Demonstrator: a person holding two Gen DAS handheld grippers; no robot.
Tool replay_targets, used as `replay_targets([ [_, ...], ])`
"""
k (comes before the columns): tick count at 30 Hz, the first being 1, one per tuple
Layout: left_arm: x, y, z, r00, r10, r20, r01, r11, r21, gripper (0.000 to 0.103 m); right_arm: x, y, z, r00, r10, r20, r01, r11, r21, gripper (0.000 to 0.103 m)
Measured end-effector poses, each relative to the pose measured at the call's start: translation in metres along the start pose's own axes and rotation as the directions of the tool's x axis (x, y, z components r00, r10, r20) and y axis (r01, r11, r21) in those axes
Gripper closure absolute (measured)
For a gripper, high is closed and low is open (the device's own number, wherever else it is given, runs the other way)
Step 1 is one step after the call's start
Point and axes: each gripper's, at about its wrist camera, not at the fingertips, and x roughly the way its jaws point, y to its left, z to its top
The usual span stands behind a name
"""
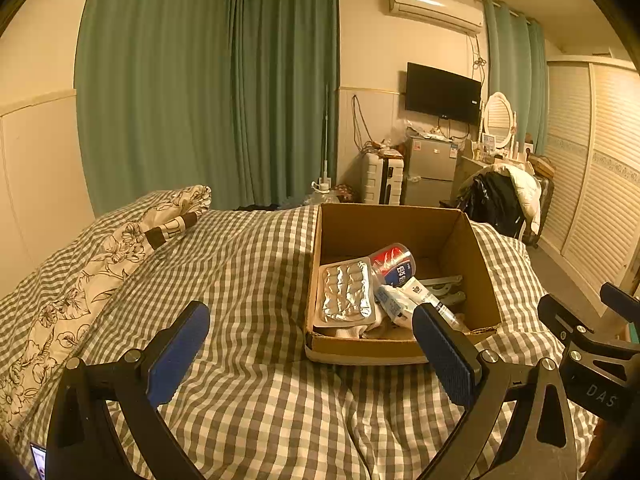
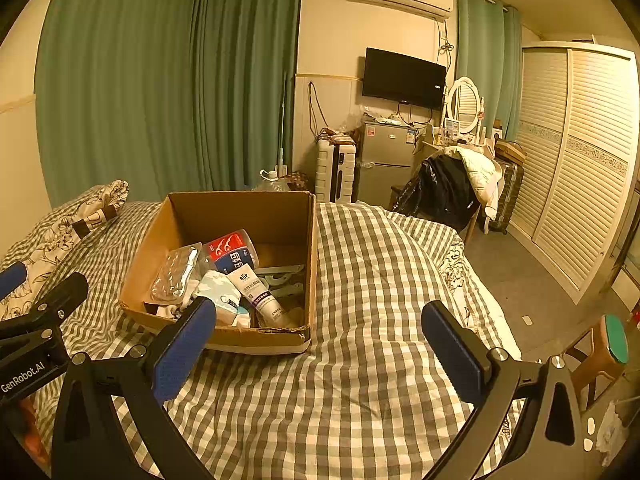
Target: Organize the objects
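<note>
Left wrist view: both the left gripper point(image 1: 310, 354) and right gripper point(image 2: 320, 354) hover wide open and empty near the brown cardboard box point(image 1: 344, 346) on soft checked bedding point(image 1: 256, 400) — a careless nudge could tip its heaped silver blister pack point(image 1: 346, 294) out.

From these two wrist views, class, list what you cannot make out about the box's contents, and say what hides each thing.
- Floor of the brown cardboard box: buried under contents, both views.
- White plastic hangers: partly hidden beneath the white tube.
- Small print on the tube: too small, both views.
- Pills in the silver foil blister pack: glare in the left view, edge-on in the right.
- Pale cloth items at the box's near wall: partly blocked by the right tool's blue pad.
</note>
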Motion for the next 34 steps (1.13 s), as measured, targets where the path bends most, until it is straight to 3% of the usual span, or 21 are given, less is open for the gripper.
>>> replay_targets([
  [34,-0.0036,0.002,0.001,1.0,0.012,0.007,-0.012,1.0,-0.014,0.0,0.0009,-0.001,-0.0032,1.0,-0.001,-0.005,0.001,1.0,-0.003,0.0],
])
